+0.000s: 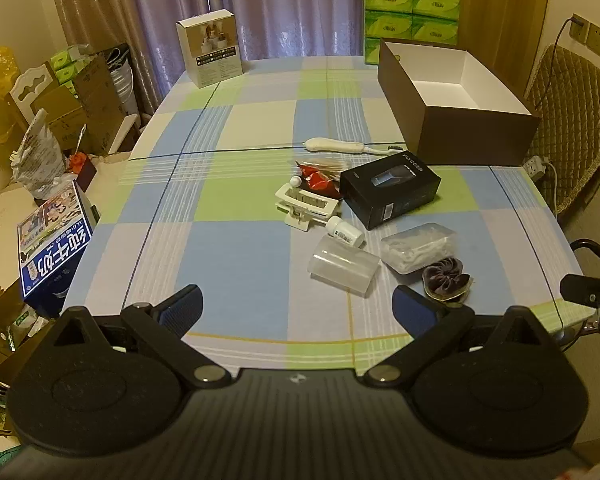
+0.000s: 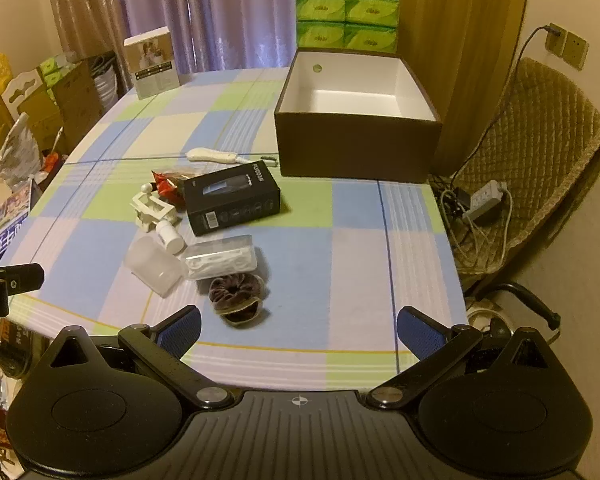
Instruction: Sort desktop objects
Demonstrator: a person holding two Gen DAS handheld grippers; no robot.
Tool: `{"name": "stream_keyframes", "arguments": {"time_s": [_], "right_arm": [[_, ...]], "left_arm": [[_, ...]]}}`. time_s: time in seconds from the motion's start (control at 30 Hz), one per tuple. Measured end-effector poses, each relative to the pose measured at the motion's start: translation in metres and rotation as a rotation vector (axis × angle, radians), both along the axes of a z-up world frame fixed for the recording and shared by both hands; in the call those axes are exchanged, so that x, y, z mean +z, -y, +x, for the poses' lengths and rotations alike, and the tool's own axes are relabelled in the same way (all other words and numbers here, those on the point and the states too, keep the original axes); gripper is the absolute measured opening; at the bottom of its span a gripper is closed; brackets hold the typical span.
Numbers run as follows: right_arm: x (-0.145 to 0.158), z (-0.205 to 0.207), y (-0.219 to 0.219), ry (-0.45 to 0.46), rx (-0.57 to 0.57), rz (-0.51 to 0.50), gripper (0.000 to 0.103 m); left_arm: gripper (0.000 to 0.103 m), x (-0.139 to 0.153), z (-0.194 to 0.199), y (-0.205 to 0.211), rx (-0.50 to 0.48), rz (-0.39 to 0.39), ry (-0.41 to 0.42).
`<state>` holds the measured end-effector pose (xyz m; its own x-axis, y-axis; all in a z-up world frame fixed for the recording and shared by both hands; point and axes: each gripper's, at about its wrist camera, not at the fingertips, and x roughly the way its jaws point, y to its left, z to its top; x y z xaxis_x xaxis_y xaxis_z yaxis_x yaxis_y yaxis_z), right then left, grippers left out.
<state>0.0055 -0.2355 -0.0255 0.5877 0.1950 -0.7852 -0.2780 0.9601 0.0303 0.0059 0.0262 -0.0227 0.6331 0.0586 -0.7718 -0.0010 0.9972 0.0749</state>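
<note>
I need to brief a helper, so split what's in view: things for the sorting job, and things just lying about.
For the job:
open brown box
black carton
clear cup
small white bottle
clear case
purple scrunchie
red packet
white clip
white handle

Lying about:
green tissue packs
white carton
chair
power strip

Count of things on the checked tabletop (image 1: 236, 248)

Loose items, one of each: one black carton (image 1: 390, 189), one white pill bottle (image 1: 344, 232), one clear plastic cup (image 1: 343, 265) on its side, one clear lidded case (image 1: 418, 246), one dark purple scrunchie (image 1: 447, 277), one white clip-like holder (image 1: 306, 206), one red snack packet (image 1: 318, 178), one white corded handset (image 1: 334, 145). Boxes: one open brown box (image 1: 452, 120) with a white inside, one upright white printed box (image 1: 210, 48). Green tissue packs (image 2: 346, 20) stacked behind: four show in the right wrist view. Tools: two, the left tool (image 1: 298, 312) and the right tool (image 2: 298, 330).
</note>
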Motion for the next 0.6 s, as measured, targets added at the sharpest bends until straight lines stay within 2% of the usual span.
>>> {"name": "stream_keyframes", "arguments": {"time_s": [0.6], "right_arm": [[-0.023,0.016,-0.002,-0.053,0.026,0.066,0.101]], "left_arm": [[0.1,-0.022,0.017,-0.001,-0.005,0.006,-0.061]]}}
